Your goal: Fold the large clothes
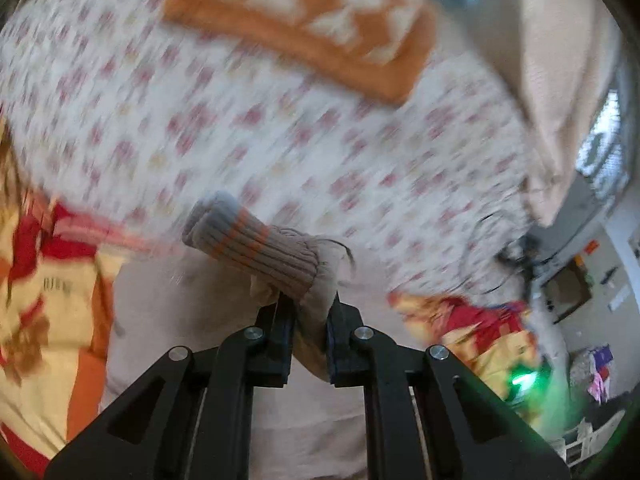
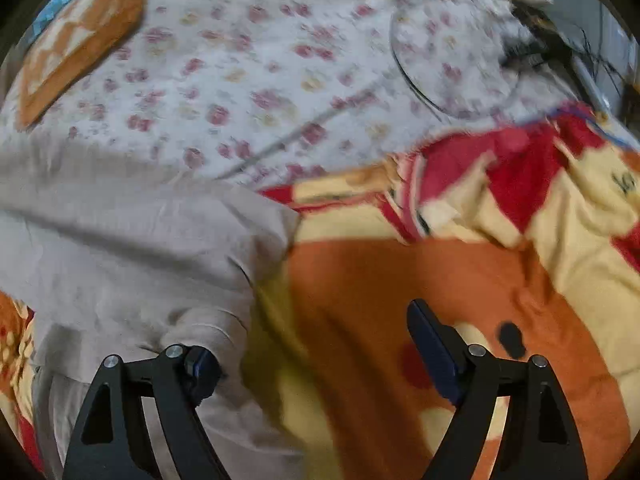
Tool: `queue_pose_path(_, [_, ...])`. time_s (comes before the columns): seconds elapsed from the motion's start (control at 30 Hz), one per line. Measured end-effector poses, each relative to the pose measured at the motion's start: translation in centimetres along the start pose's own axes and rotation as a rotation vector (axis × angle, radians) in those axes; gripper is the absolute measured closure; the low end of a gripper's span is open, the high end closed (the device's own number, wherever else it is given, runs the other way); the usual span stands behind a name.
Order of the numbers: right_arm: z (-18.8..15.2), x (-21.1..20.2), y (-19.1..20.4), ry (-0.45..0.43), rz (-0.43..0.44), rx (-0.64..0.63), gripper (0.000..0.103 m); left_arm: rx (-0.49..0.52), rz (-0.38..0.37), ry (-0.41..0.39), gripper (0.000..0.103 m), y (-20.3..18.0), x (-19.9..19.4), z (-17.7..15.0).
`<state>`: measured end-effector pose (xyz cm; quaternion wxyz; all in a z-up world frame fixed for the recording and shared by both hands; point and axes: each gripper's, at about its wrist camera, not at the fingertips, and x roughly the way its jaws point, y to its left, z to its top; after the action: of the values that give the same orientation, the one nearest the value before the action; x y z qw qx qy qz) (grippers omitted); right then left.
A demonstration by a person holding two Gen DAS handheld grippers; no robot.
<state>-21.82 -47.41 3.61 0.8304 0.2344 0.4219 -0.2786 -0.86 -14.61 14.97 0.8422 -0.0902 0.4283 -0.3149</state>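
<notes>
The left gripper (image 1: pixel 308 300) pinches the sweater (image 1: pixel 240 360) by its cuff (image 1: pixel 248 236) (a shallow hold that might slip); the right gripper (image 2: pixel 320 344) gapes empty.

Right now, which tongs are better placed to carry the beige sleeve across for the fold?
Left. The left tongs are already shut on the beige garment just behind its ribbed cuff. The right tongs are open and hold nothing, above the garment's edge and the orange blanket.

The garment (image 1: pixel 168 320) is soft matt beige cloth with a ribbed knit cuff (image 1: pixel 256 248). The sheet (image 1: pixel 240 128) is matt printed cloth; the grippers (image 1: pixel 308 316) matt black plastic.
</notes>
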Motion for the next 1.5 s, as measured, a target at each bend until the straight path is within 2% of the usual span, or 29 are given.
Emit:
queue_pose_path(0.07, [0.0,-0.6,-0.8,0.006,0.042,0.032,0.020,-0.025,0.059,0.065,0.093,2.7,2.5,-2.2])
queue_pose_path(0.17, [0.2,-1.7,0.6,-0.017,-0.003,-0.077,0.019,-0.114,0.084,0.174,0.092,7.2,6.0,-5.6])
queue_pose_path(0.23, [0.0,-1.3,1.6,0.036,-0.038,-0.158,0.019,-0.112,0.099,0.206,0.091,8.1,7.0,-7.3])
queue_pose_path(0.33, [-0.7,-1.9,2.4,0.101,-0.043,-0.300,0.019,-0.043,0.116,0.202,0.090,7.5,6.9,-8.4])
queue_pose_path(0.4, [-0.6,-3.2,1.9,0.089,-0.011,-0.310,0.019,0.001,0.132,0.190,0.089,6.9,6.7,-8.6])
queue_pose_path(0.47, [-0.2,-4.8,1.2,0.075,0.031,-0.279,0.019,0.003,0.132,0.186,0.088,6.9,6.6,-8.6])
queue_pose_path(0.5, [0.2,-5.7,0.9,0.047,0.063,-0.249,0.019,-0.007,0.125,0.183,0.086,7.1,6.4,-8.6])
queue_pose_path(0.57, [0.9,-6.8,1.2,-0.017,0.168,-0.190,0.018,-0.033,0.129,0.167,0.073,7.6,6.0,-8.5])
queue_pose_path(0.6, [1.1,-6.8,1.7,-0.036,0.215,-0.188,0.018,-0.044,0.132,0.158,0.068,8.1,6.0,-8.3])
queue_pose_path(0.63, [1.2,-6.4,2.6,-0.053,0.248,-0.194,0.020,-0.053,0.136,0.146,0.059,8.1,5.7,-8.3])
queue_pose_path(0.67, [1.2,-5.7,3.5,-0.059,0.252,-0.204,0.028,-0.058,0.142,0.132,0.054,8.2,5.4,-8.2])
queue_pose_path(0.7, [1.1,-4.9,4.2,-0.050,0.243,-0.220,0.035,-0.059,0.147,0.126,0.052,8.3,5.4,-8.1])
queue_pose_path(0.73, [0.9,-3.7,5.0,-0.029,0.222,-0.247,0.047,-0.056,0.156,0.123,0.050,8.4,5.5,-8.1])
queue_pose_path(0.77, [0.3,-1.7,5.9,0.011,0.163,-0.289,0.051,-0.055,0.162,0.125,0.048,8.5,5.7,-8.2])
queue_pose_path(0.83, [-1.3,2.4,5.9,0.135,0.066,-0.296,0.048,-0.068,0.157,0.132,0.043,8.9,6.1,-8.3])
queue_pose_path(0.87, [-2.2,3.9,5.8,0.205,0.072,-0.301,0.050,-0.076,0.159,0.135,0.042,9.0,6.3,-8.3])
queue_pose_path(0.97, [-2.0,2.2,5.9,0.161,0.063,-0.316,0.049,-0.091,0.168,0.126,0.042,8.9,5.5,-8.0])
queue_pose_path(1.03, [-0.8,-0.5,5.8,0.067,0.089,-0.275,0.045,-0.084,0.166,0.078,0.041,8.4,4.1,-7.4])
queue_pose_path(1.1, [0.3,-1.9,6.1,0.014,0.109,-0.267,0.045,-0.071,0.169,0.020,0.039,7.9,2.9,-6.6])
queue_pose_path(1.17, [1.1,-1.9,7.2,0.011,0.113,-0.293,0.040,-0.060,0.178,0.007,0.037,7.7,2.8,-6.2])
queue_pose_path(1.27, [1.9,0.0,9.5,0.009,0.088,-0.348,0.039,-0.064,0.180,0.029,0.037,8.1,3.4,-6.3])
queue_pose_path(1.33, [2.0,2.1,10.0,0.006,0.059,-0.335,0.039,-0.021,0.202,0.037,0.037,7.7,4.1,-6.4])
queue_pose_path(1.43, [1.8,5.8,9.3,0.033,0.046,-0.295,0.039,0.052,0.294,0.059,0.036,7.3,6.0,-6.5])
queue_pose_path(1.5, [1.4,8.1,8.7,0.050,0.042,-0.278,0.034,0.065,0.347,0.098,0.029,7.9,7.7,-6.6])
